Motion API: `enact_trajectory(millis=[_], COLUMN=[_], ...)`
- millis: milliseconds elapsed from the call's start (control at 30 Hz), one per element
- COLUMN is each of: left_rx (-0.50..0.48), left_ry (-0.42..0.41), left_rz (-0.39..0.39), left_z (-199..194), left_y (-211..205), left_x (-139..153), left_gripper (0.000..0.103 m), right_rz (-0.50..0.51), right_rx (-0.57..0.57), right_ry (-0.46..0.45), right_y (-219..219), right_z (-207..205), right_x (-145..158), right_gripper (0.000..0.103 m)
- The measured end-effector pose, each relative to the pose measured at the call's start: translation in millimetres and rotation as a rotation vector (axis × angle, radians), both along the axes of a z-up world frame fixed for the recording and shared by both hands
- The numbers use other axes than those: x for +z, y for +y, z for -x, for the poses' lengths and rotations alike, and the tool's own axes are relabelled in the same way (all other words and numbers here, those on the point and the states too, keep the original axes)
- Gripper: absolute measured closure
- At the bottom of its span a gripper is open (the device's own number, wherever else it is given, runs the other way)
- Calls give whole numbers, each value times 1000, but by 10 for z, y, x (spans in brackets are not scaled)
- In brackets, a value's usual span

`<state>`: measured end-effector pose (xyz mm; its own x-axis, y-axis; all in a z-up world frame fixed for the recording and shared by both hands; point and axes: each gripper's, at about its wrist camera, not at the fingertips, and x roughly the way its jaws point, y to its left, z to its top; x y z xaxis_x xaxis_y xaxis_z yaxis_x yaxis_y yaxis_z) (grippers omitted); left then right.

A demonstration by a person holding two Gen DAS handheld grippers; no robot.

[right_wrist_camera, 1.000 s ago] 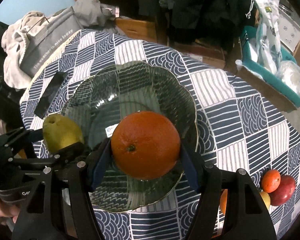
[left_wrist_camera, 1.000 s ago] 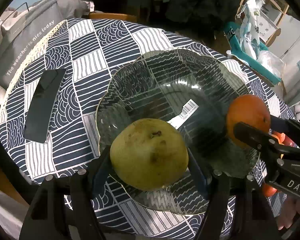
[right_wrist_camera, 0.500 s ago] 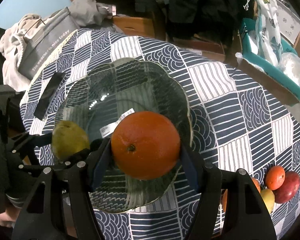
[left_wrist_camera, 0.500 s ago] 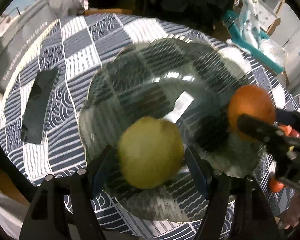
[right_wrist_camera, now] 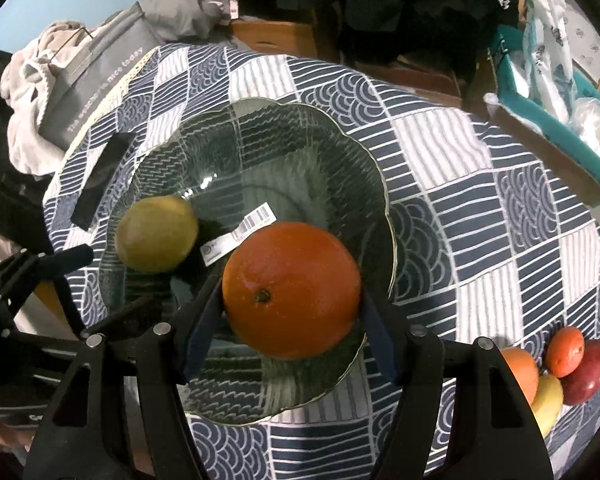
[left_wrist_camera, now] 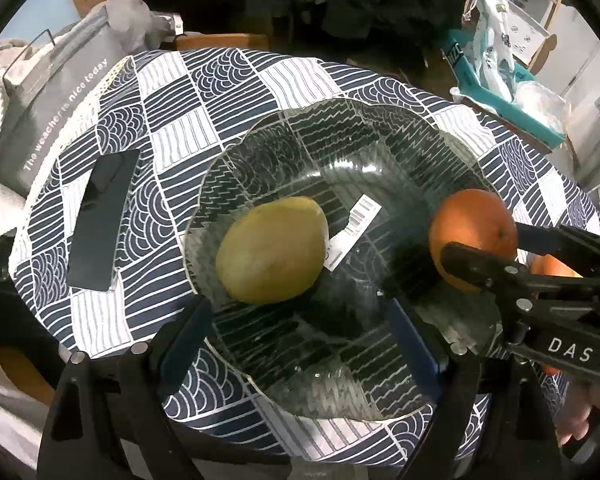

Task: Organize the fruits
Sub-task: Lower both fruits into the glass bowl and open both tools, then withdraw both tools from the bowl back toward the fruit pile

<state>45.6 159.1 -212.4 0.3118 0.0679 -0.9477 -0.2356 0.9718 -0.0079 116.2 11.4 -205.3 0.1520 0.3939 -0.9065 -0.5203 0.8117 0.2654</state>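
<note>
Glass bowl (left_wrist_camera: 340, 360) under the left gripper (left_wrist_camera: 300, 328) in the left wrist view, on the patterned surface (left_wrist_camera: 220, 92). Left fingers (left_wrist_camera: 184, 336) just spread wide, nothing between them now. Yellow-green pear (left_wrist_camera: 272, 250) released and resting on the bowl floor, ahead of the fingertips and slightly toward the left one, beside a barcode sticker (left_wrist_camera: 354, 222). Long axis of the pear slanting from lower left to upper right. Off to the right, the right gripper (left_wrist_camera: 484, 248) over the bowl's right side, clamped on an orange (left_wrist_camera: 472, 236). Dark flat slab (left_wrist_camera: 104, 220) on the cloth left of the bowl, well clear.

Seen from the right wrist: orange (right_wrist_camera: 292, 290) pinched between both blue fingers (right_wrist_camera: 204, 320) of the right gripper (right_wrist_camera: 292, 312), stem end facing the camera, hanging above the near right part of the bowl (right_wrist_camera: 376, 184). Bare glass directly beneath it, so apparently a straight drop and release next. Pear (right_wrist_camera: 156, 234) to the left in the bowl, apart from the orange; likely room for both without a knock. Left gripper (right_wrist_camera: 84, 280) at the bowl's left edge, fingers apart. More fruit (right_wrist_camera: 568, 364) waiting on the cloth at lower right, nearer the right hand.
</note>
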Motion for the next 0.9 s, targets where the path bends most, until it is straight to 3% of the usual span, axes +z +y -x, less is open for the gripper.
enact_trajectory(millis=[267, 600, 900], left_rx=[-34, -29, -66], left_ry=[-11, -47, -104], left_rz=[-25, -19, -18], left_z=[39, 73, 66], left_y=[-83, -94, -265], left_x=[68, 206, 438], left_gripper=[13, 13, 13], right_rz=[3, -75, -63], right_rx=[7, -39, -93], right_ry=[17, -50, -143], right_y=[26, -107, -324], right_z=[29, 5, 91], right_x=[-24, 305, 677], right_gripper=[34, 32, 32])
